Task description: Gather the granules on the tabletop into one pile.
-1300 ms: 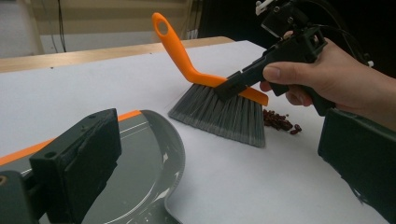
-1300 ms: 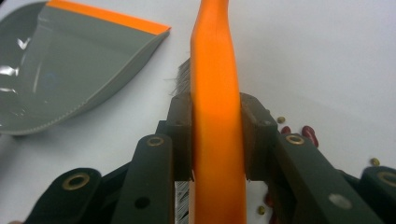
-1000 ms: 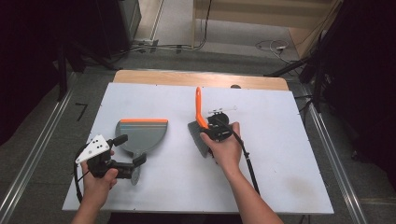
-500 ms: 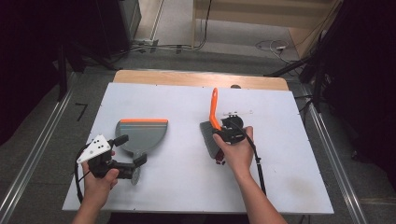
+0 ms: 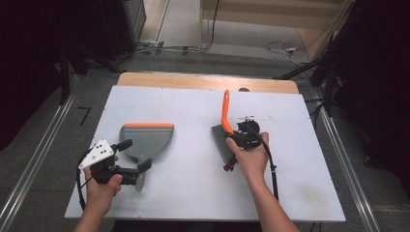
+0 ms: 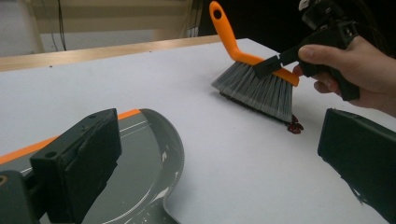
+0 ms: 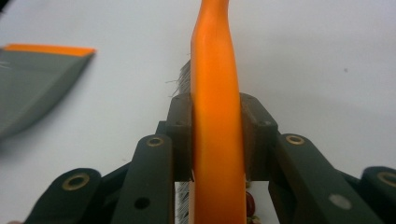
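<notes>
Right gripper (image 5: 238,131) clamped on the orange back of the brush (image 5: 223,133), both pads pressed flat against it, as seen close up in the right gripper view (image 7: 215,140). Brush standing on the white table (image 5: 290,174) right of centre, grey bristles (image 6: 259,88) down on the surface, orange handle angled up and away toward the far edge. Small heap of dark red bits (image 6: 294,127) lying on the table right at the near end of the bristles, touching or nearly touching them; too small to make out what they are. Same bits glimpsed under the brush back in the right gripper view (image 7: 251,201). Grey dustpan (image 5: 146,140) with an orange front lip lying flat left of centre, well apart from the brush, lip turned toward the far edge. Left gripper (image 5: 134,155) held low at the near side of the dustpan, jaws spread wide, one over the pan's near rim and one out over bare table, pinching nothing. Left hand (image 5: 101,186) wrapped round its grip near the table's front left, right hand (image 5: 251,157) round the other behind the brush.
</notes>
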{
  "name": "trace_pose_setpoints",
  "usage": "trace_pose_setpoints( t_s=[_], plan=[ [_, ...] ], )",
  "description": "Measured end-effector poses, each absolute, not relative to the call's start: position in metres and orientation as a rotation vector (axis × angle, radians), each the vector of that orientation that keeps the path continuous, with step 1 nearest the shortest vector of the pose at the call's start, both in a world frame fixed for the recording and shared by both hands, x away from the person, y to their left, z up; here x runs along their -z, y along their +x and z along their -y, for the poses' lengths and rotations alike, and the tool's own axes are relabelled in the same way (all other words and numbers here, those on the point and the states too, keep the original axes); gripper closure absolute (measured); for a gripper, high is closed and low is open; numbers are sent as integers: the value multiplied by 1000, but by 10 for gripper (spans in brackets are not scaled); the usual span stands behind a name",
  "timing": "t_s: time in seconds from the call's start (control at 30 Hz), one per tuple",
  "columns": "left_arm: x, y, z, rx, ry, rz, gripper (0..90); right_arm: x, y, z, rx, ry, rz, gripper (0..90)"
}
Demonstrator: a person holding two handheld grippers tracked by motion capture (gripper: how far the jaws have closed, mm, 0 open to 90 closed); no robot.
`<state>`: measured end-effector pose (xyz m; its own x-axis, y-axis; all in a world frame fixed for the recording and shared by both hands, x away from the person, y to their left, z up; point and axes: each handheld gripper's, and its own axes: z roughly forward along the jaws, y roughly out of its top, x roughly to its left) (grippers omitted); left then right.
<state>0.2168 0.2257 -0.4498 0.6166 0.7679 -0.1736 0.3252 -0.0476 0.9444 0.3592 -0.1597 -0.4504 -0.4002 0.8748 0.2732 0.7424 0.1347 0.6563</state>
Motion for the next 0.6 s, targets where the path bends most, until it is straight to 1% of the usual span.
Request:
trace_pose_setpoints(
  t_s=[0.2, 0.33, 0.43, 0.6],
  plan=[
    [450, 217, -224, -457, 1641, -920, 0, 425, 366, 167, -1150, 1457, -2244, 679],
    [450, 217, -224, -458, 1643, -923, 0, 417, 383, 171, -1100, 1242, -2307, 680],
    [451, 218, -224, -455, 1641, -926, 0, 422, 400, 170, -1011, 910, -2333, 680],
    [452, 218, -224, -458, 1646, -927, 0, 436, 418, 162, -891, 642, -2389, 680]
  ],
)
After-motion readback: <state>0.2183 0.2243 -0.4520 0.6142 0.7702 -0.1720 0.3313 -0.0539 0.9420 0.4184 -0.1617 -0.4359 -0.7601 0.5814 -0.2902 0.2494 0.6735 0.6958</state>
